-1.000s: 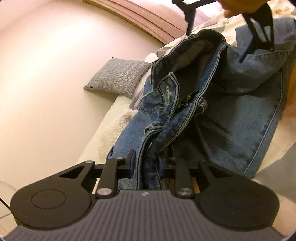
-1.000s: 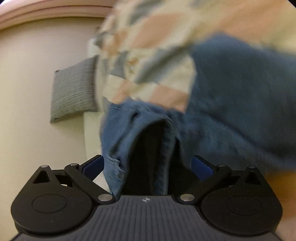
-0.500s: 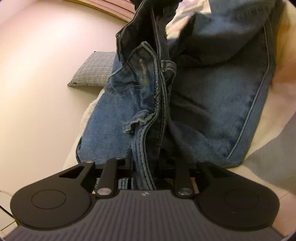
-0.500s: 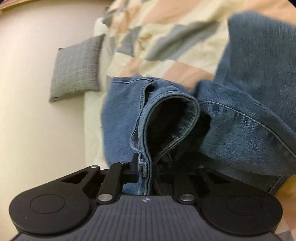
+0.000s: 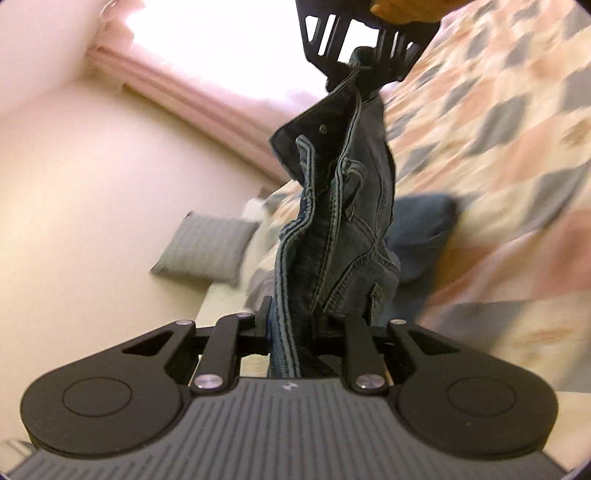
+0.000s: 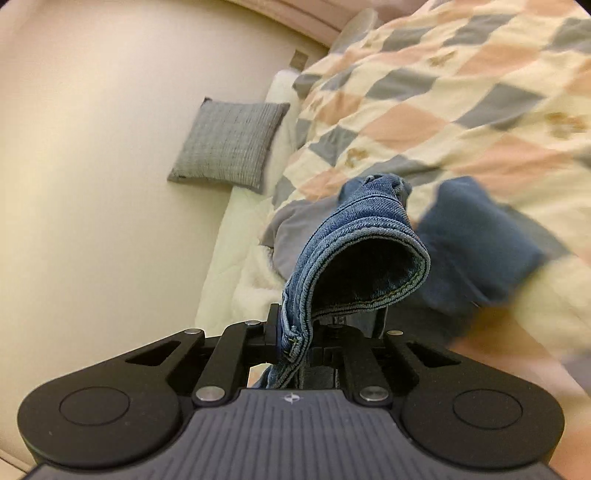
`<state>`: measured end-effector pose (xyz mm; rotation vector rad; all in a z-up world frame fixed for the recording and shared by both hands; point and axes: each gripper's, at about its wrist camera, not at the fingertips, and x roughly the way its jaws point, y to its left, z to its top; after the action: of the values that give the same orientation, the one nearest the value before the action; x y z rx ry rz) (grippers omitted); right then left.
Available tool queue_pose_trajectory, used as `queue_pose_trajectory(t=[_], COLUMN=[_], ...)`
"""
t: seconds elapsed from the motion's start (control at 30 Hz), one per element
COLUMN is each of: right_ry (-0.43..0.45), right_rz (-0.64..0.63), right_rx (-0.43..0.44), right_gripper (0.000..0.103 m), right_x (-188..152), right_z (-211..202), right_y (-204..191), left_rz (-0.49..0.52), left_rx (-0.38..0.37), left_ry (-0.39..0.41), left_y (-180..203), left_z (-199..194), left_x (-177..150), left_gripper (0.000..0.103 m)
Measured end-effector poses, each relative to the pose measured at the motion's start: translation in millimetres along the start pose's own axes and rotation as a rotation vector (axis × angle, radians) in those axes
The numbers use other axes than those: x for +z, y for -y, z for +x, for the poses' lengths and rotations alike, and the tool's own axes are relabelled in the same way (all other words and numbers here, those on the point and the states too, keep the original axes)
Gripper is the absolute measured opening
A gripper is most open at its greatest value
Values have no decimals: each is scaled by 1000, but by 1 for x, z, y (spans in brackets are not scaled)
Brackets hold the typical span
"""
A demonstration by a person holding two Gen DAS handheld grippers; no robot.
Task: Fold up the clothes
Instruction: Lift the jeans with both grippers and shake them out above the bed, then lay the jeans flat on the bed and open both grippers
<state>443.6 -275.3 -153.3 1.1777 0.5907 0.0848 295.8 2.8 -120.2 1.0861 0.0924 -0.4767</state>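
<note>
A pair of blue jeans (image 5: 343, 206) hangs stretched in the air between both grippers. My left gripper (image 5: 291, 317) is shut on a seamed edge of the waist. At the top of the left wrist view, my right gripper (image 5: 364, 62), held by a hand (image 5: 402, 9), pinches the other end of the bunched denim. In the right wrist view that gripper (image 6: 295, 332) is shut on a hemmed fold of the jeans (image 6: 369, 236), which loops open in front of it. A blurred dark part of the jeans (image 6: 480, 243) hangs lower, over the bed.
A checked quilt (image 6: 443, 92) in cream, pink and grey covers the bed below and to the right. A grey pillow (image 6: 229, 144) leans against the pale wall at the left. White fleece bedding (image 6: 255, 280) lines the bed's edge. A pink curtain (image 5: 184, 88) hangs behind.
The right gripper, open a second ago, has shut on the jeans' folded edge. Both grippers have risen, lifting the jeans off the quilt and pulling them taut between them.
</note>
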Motion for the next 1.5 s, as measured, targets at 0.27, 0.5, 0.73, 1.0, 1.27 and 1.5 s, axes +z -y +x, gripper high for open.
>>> queue_pose_trajectory(t=[0.27, 0.5, 0.73, 1.0, 1.27, 1.5], right_ry=[12, 67, 210, 232, 411, 603], right_rz=[-18, 2, 38, 43, 185, 298], right_rx=[-56, -239, -355, -579, -835, -813], right_gripper=[11, 11, 11, 13, 50, 50], right_x=[-81, -117, -94, -58, -69, -126], right_z=[-221, -388, -526, -599, -592, -603], right_y=[32, 108, 174, 277, 359, 383], left_rz=[-39, -34, -70, -214, -224, -188], left_rx=[-201, -482, -742, -970, -790, -578], left_ry=[44, 226, 378, 262, 13, -179], left_y=[98, 191, 285, 323, 280, 249], left_z=[-221, -309, -323, -319, -217, -20], left_x=[78, 167, 262, 291, 243, 199], left_gripper=[16, 16, 8, 25, 38, 40])
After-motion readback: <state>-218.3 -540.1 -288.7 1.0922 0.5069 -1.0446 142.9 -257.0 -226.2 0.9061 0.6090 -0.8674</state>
